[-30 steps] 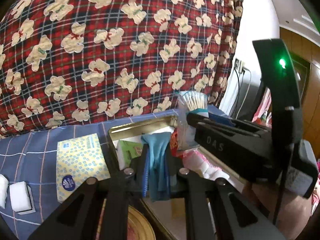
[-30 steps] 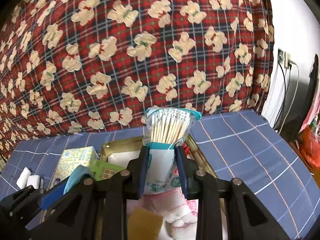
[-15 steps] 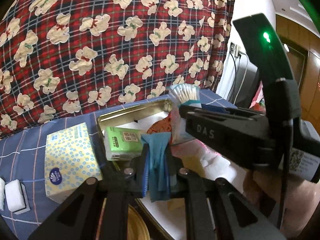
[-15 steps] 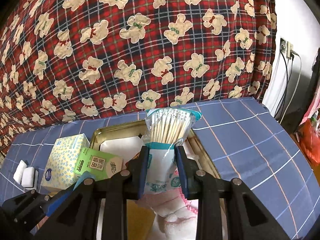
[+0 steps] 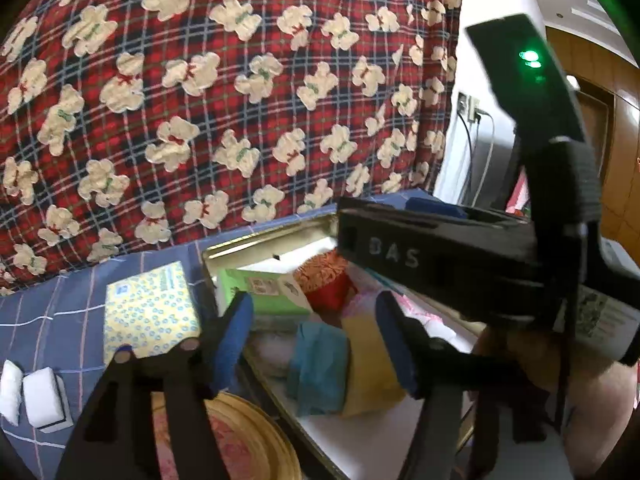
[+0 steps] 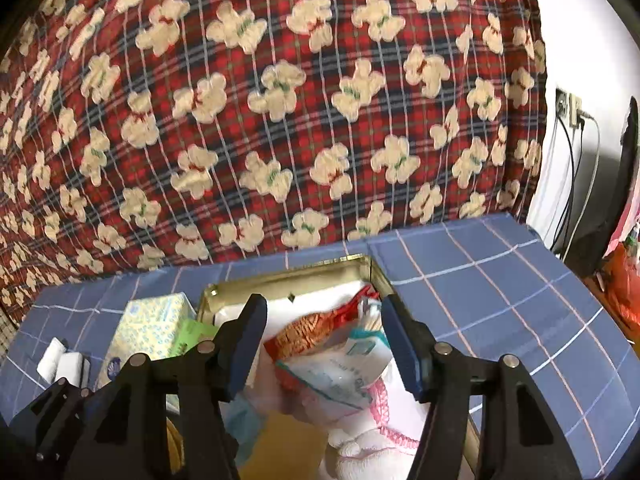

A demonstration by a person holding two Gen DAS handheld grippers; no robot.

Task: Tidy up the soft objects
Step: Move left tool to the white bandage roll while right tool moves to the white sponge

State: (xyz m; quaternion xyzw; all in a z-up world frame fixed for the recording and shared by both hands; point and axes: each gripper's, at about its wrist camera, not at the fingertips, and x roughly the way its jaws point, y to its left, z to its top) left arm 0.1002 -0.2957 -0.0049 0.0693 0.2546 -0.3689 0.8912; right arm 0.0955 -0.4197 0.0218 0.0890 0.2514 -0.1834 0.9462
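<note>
Lettering "DAS" marks the right hand-held gripper (image 5: 440, 264), both hand-held grippers opening, released

Soft indoor light is filling both fisheye views; edges are bowing and darkening, and a green indicator light (image 5: 530, 58) is glowing, slightly blurred.

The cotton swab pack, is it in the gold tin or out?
In. The cotton swab pack lies on its side among the other things inside the gold tin, loose between the opening fingers of the right gripper.

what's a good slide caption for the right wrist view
Right gripper opening above a gold metal tin, with a clear cotton swab packet lying inside on pink-trimmed white cloth.
</note>
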